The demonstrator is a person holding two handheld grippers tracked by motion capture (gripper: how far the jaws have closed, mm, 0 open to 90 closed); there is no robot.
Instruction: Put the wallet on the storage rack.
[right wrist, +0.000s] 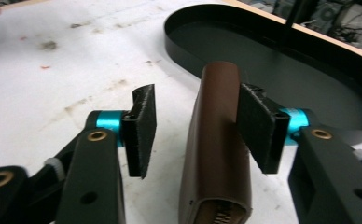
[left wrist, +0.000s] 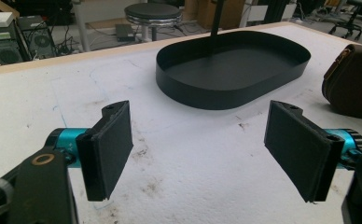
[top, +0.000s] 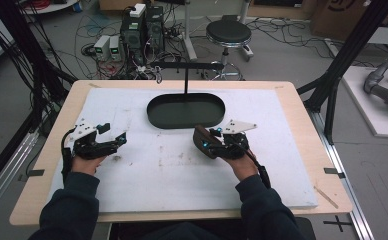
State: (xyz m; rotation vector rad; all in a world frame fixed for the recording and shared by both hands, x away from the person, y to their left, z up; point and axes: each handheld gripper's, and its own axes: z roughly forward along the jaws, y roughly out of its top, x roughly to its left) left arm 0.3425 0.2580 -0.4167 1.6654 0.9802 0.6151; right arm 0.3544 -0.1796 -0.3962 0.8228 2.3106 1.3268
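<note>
My left gripper [top: 114,133] sits over the left part of the white mat [top: 132,180], jaws spread wide with nothing between them. In the left gripper view the two black pads [left wrist: 109,147] stand well apart, bare stained mat showing across the gap.

My right gripper [top: 207,140] is near the middle of the mat, just in front of the black oval tray [top: 154,117]. A brown leather case [top: 202,140] stands on its narrow edge between its jaws. In the right gripper view the case [right wrist: 216,149] runs lengthwise away from the camera, rounded end toward the tray [right wrist: 272,51]. The right-hand pad [right wrist: 258,130] looks to be touching or very nearly touching the side of the case; the left-hand pad is clearly off it, with a strip of mat visible between. So the jaws are partly open around the case, not clamped on it. The case's bottom edge rests on the mat, as far as I can see.

From the left gripper view the case [left wrist: 354,86] shows at the right edge, just beside the tray [left wrist: 230,91] but apart from it, with a tan trim line along its seam.

The tray is shallow, with a thin black post [top: 186,80] rising from its far side. The mat lies on a light wooden table [top: 307,130]. Both my hands [top: 87,162] grip from behind, dark sleeves [top: 72,205] at the near edge.
</note>
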